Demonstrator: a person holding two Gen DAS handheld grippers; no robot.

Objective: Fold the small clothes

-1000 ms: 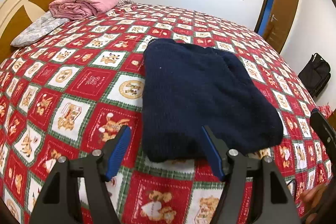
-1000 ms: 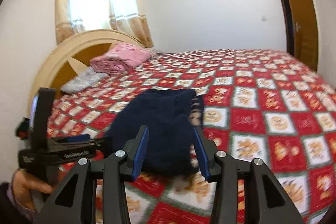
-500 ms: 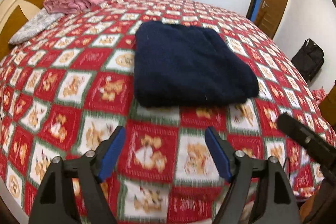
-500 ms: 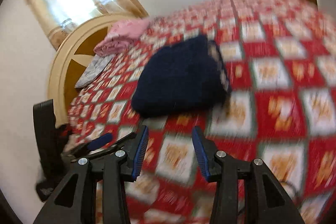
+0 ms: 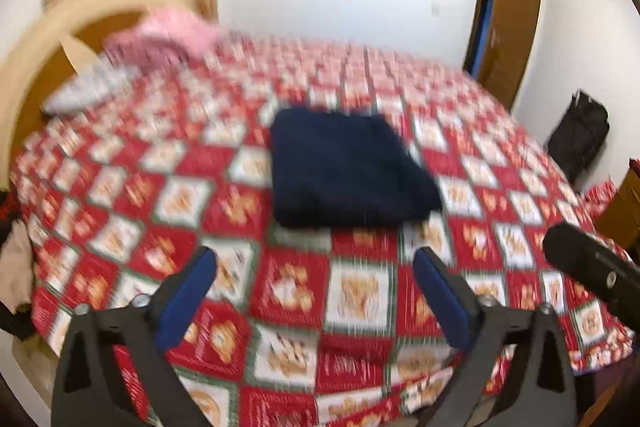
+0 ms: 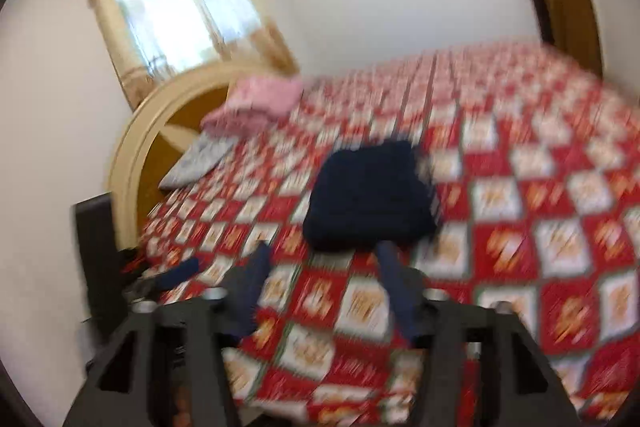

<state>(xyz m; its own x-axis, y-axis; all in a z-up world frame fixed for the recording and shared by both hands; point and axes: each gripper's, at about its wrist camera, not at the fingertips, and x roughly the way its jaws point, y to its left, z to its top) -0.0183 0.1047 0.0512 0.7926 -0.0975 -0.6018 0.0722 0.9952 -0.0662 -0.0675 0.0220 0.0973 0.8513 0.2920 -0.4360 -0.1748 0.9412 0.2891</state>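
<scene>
Bedspread [image 5: 288, 291] red patchwork | folded navy garment [image 5: 348, 167] centre | door [image 5: 508, 27] ajar

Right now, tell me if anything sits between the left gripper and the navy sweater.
Nothing visible does. Only bare bedspread lies between the open left gripper and the folded navy sweater.

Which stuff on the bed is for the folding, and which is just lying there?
For the job:
folded navy knitted garment
left gripper, jaws open
right gripper, jaws open

Just lying about:
pink folded bedding
grey patterned pillow
black bag by the wall
</scene>
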